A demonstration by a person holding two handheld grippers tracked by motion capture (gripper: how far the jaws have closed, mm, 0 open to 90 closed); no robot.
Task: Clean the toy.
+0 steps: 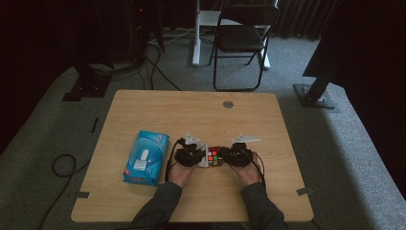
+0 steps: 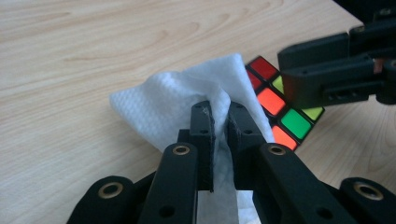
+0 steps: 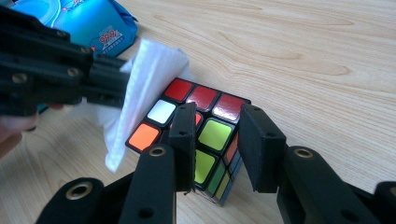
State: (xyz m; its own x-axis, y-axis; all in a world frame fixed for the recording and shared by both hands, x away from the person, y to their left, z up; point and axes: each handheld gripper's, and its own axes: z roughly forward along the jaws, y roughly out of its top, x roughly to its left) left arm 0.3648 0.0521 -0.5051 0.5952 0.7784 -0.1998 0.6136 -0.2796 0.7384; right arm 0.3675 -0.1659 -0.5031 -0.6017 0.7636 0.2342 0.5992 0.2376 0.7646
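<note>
Wood tabletop (image 1: 143, 201), dark room behind. We see the puzzle cube (image 1: 215, 156) near the front-centre, between both grippers. Right gripper (image 3: 218, 140) clamps a cube corner. Left gripper (image 2: 219, 123) pinches a white wipe (image 2: 159, 107) touching the cube's side. Blue wipes pack (image 1: 146, 157) lies just left.

A light wooden counter (image 1: 143, 105) with rounded corners stands on grey carpet. A blue wet-wipe pack (image 1: 146, 157) lies flat on its left half. Just right of the pack, near the middle of the front half, a colour cube (image 1: 215, 156) seems to rest on the wood. A small round grey disc (image 1: 228, 104) sits near the far edge.
</note>
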